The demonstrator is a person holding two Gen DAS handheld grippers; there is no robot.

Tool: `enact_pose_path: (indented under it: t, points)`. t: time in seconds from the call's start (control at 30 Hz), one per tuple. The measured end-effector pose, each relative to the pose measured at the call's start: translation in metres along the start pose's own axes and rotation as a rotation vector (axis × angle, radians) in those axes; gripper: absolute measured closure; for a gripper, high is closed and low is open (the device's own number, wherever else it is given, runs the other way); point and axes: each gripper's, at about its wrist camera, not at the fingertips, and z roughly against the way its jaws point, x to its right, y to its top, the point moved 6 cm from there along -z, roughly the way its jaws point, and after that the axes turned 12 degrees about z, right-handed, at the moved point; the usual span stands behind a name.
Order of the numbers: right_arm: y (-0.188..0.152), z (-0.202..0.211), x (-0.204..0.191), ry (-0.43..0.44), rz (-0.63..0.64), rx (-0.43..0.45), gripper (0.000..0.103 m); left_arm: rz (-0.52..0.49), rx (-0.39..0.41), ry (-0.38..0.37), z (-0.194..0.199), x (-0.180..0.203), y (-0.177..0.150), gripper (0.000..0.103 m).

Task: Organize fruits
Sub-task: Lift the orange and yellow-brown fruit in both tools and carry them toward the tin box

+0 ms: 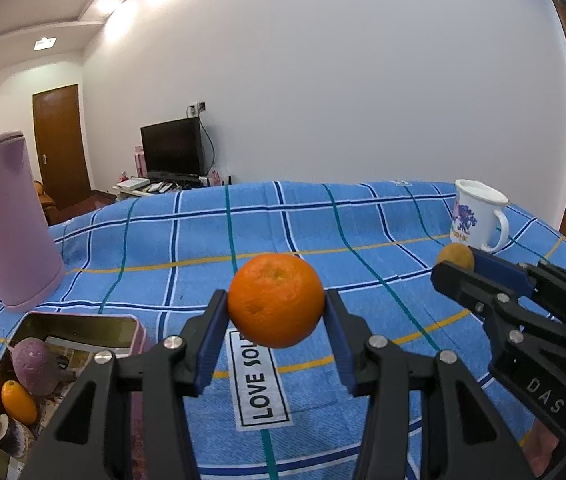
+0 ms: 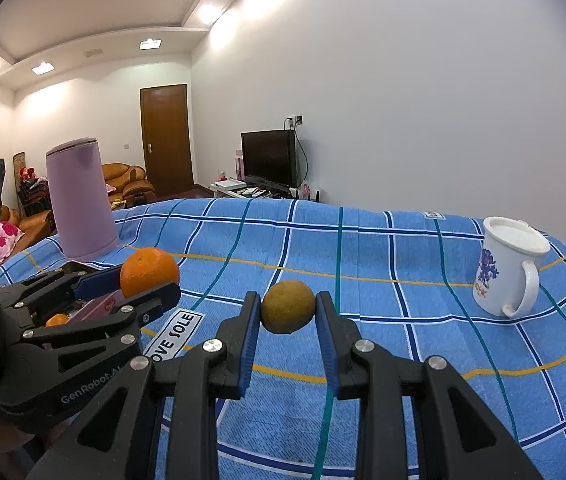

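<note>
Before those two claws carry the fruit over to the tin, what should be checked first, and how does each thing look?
1. Left claw grips the orange on both sides: ok.
2. Right claw grips the yellow-brown fruit on both sides: ok.
3. Both fruits lifted off the blue checked cloth: ok.
4. Tin is open: ok.
5. Room left in the tin beside the purple fruit and the small orange fruit: cannot tell.
6. Mug and lilac kettle stand clear of the claws: ok.
</note>
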Motion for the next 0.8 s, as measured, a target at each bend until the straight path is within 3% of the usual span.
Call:
enact_pose_path:
  t: [0.8]
  points:
    - [0.005,0.017,-0.015,0.008,0.039,0.072,0.073,-0.003,0.061,0.021,0.017,-0.001,0.001,0.054]
